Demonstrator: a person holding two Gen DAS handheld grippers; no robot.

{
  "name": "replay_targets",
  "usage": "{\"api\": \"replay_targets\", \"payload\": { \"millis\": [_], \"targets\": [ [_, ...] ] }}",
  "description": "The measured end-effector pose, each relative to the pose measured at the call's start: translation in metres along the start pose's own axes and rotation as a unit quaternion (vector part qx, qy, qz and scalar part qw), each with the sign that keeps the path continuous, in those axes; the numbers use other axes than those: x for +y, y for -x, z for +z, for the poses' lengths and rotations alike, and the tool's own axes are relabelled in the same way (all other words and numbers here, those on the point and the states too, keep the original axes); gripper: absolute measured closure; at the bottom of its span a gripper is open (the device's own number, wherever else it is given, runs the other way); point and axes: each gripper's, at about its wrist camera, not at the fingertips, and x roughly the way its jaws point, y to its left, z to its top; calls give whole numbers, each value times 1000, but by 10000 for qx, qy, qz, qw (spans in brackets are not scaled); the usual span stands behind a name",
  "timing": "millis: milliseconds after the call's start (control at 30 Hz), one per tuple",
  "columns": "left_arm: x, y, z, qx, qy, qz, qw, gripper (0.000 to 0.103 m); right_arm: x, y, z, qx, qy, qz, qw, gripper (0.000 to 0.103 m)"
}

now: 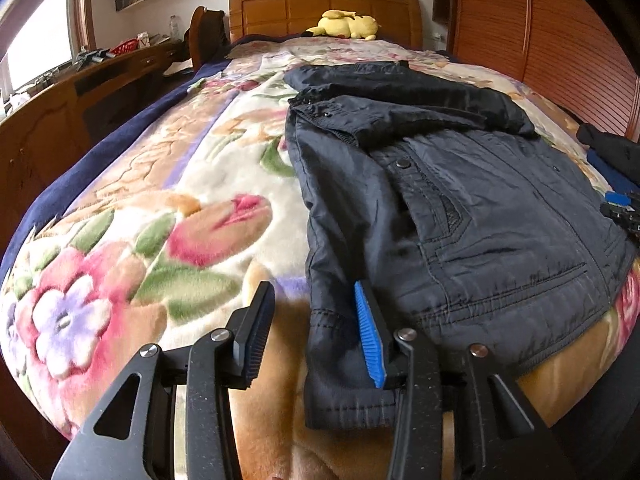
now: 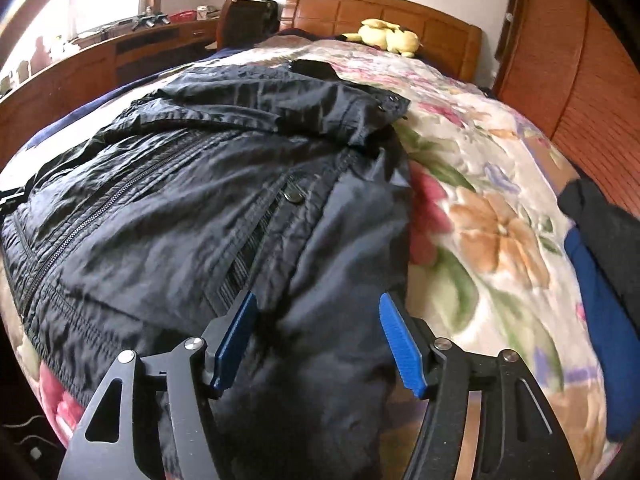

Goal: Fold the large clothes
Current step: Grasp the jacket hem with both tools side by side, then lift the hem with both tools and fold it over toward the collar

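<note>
Jacket (image 1: 460,200) is lying flat on the floral blanket (image 1: 168,208), its long axis running toward the headboard (image 1: 324,6), collar end nearer to it and hem nearer to the grippers. Bare blanket is staying free along both long edges of the jacket. Left gripper (image 1: 316,332) is straddling the hem corner with jaws apart, and the right gripper (image 2: 320,340) is standing wider apart over the other hem side, neither one pressing the cloth.

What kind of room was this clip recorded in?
Almost certainly a home bedroom. A bed with a wooden headboard is covered by a floral blanket, a yellow plush toy lies near the headboard, and a dark jacket is spread out on the blanket.
</note>
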Motion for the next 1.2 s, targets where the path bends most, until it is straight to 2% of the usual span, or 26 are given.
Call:
{"api": "replay_targets", "payload": {
  "millis": [300,500,700,733,833,933,967,1000,1100,1200],
  "targets": [
    [-2,13,-7,85,76,-9,9999,61,-5,13,-15,134,-67,-38,9999,37],
    [-5,21,-11,-2,49,41,10000,61,-8,26,-23,30,-129,-94,9999,37],
    [-4,21,-13,16,24,-203,9998,61,-12,33,-33,84,-259,93,9996,37],
    [-3,20,-13,18,47,-250,9997,61,-13,33,-34,76,-292,146,9994,38],
    [-1,17,-11,51,154,-336,9993,61,-14,30,-35,122,-464,421,9980,55],
    [-4,16,-10,58,113,-313,9994,61,-9,32,-37,90,-424,371,9984,60],
    [-4,16,-10,53,89,-313,9995,63,-10,30,-38,104,-495,419,9978,62],
    [-6,15,-10,43,26,-424,9991,71,-12,29,-39,117,-566,482,9972,63],
    [-9,17,-9,15,-92,-460,9989,79,-18,22,-40,154,-705,690,9950,64],
    [-14,21,-8,-87,-187,-379,9991,92,-20,23,-42,108,-674,822,9943,74]
  ]
}}
